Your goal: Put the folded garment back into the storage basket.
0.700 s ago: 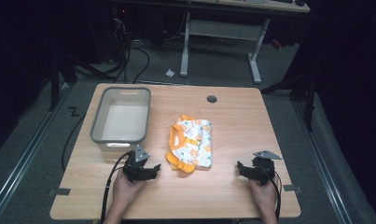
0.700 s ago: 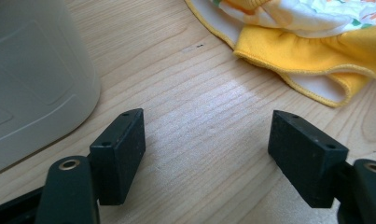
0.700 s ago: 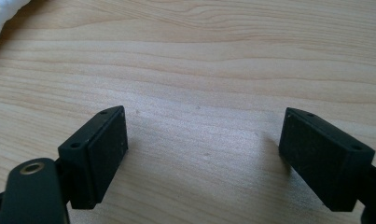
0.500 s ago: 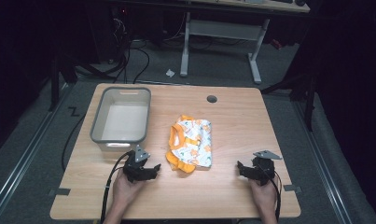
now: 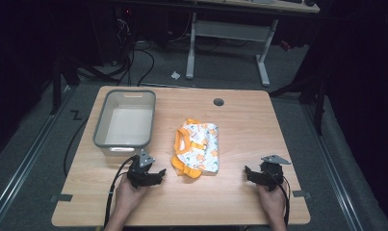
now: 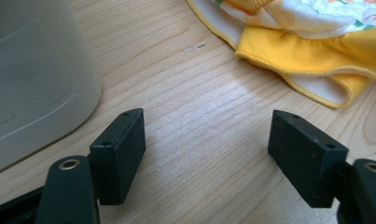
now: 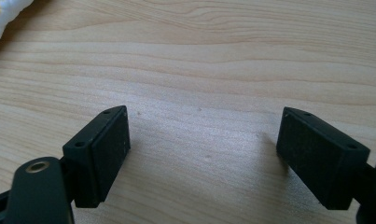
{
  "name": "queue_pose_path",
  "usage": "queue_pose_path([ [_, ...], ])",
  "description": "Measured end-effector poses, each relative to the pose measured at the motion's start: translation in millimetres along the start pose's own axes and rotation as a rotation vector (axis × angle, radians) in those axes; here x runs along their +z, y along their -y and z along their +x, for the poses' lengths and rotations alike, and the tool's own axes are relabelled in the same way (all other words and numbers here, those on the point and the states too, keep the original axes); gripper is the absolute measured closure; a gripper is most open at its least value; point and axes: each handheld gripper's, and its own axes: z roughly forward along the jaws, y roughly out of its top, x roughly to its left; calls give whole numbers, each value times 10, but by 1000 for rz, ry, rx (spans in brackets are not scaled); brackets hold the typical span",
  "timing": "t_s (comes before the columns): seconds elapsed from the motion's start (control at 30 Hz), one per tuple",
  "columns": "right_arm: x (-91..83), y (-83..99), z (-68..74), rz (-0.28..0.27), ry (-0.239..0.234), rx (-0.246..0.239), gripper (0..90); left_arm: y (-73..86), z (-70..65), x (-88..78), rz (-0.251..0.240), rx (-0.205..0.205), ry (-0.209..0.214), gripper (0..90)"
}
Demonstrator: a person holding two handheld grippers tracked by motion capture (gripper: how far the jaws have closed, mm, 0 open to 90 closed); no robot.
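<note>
A folded garment (image 5: pixel 197 149), white with a small print and orange-yellow trim, is seen from the high view lying near the middle of the desk (image 5: pixel 239 125), slightly toward the near edge. A grey tub (image 5: pixel 124 120) stands to its left, close to the desk's left edge; its pale inside is seen to hold nothing. A small round hole (image 5: pixel 218 102) is set in the desk top near the far edge.

The left gripper (image 5: pixel 153 176) is held in a hand (image 5: pixel 126 197) by the near edge, between the tub's near wall and the garment's near left corner, touching neither. The right gripper (image 5: pixel 252 174) is held in the other hand (image 5: pixel 272 202) toward the near right corner, well apart from the garment.

What the high view leaves too small to judge is settled by the two gripper views. In the left gripper view the black jaws are seen wide apart with only bare wood between them; the tub's pale outer wall (image 6: pixel 31 74) is shown at the left and the garment's yellow hem (image 6: pixel 311 56) at the upper right, just beyond the jaws. In the right gripper view the jaws are likewise spread apart over bare wood grain, and only a white corner of the garment (image 7: pixel 1 16) is caught at the upper left.
</note>
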Motion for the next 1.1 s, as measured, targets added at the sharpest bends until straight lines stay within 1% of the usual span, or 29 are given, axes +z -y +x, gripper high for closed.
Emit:
queue_pose_path([
  [0.13,0,2,3,-2,2,1,179,-3,-10,2,2,-6,-7,273],
  [0.23,0,2,4,-3,2,0,179,-3,-11,4,4,2,2,262],
  [0.3,0,2,3,-3,2,0,180,-12,-10,-2,15,4,7,254],
  [0.43,-1,5,5,-6,1,-1,184,-28,-29,-7,20,-21,31,254],
  [0.53,-2,4,5,-5,1,-1,185,-32,-66,3,15,-22,29,255],
  [0.63,-3,5,9,-5,-5,-5,189,-51,-76,-6,17,-46,40,246],
  [0.67,-1,5,8,-8,-6,-9,191,-58,-83,-17,8,-48,36,251],
  [0.7,-2,5,7,-8,-6,-12,192,-64,-88,-34,4,-45,36,274],
  [0.73,-1,5,7,-8,-6,-12,192,-73,-96,-44,-2,-47,32,294],
  [0.8,-1,5,7,-8,-6,-12,191,-100,-101,-62,-12,-60,51,297],
  [0.9,-1,5,8,-8,-6,-11,191,-157,-134,-75,-20,-49,58,291],
  [0.97,-1,5,8,-8,-6,-11,191,-180,-145,-75,-13,-43,62,296],
  [1.0,-1,5,8,-8,-6,-11,191,-222,-163,-72,-9,-51,61,292],
  [1.1,-1,5,8,-8,-6,-11,192,-292,-204,-67,-19,-74,81,255],
])
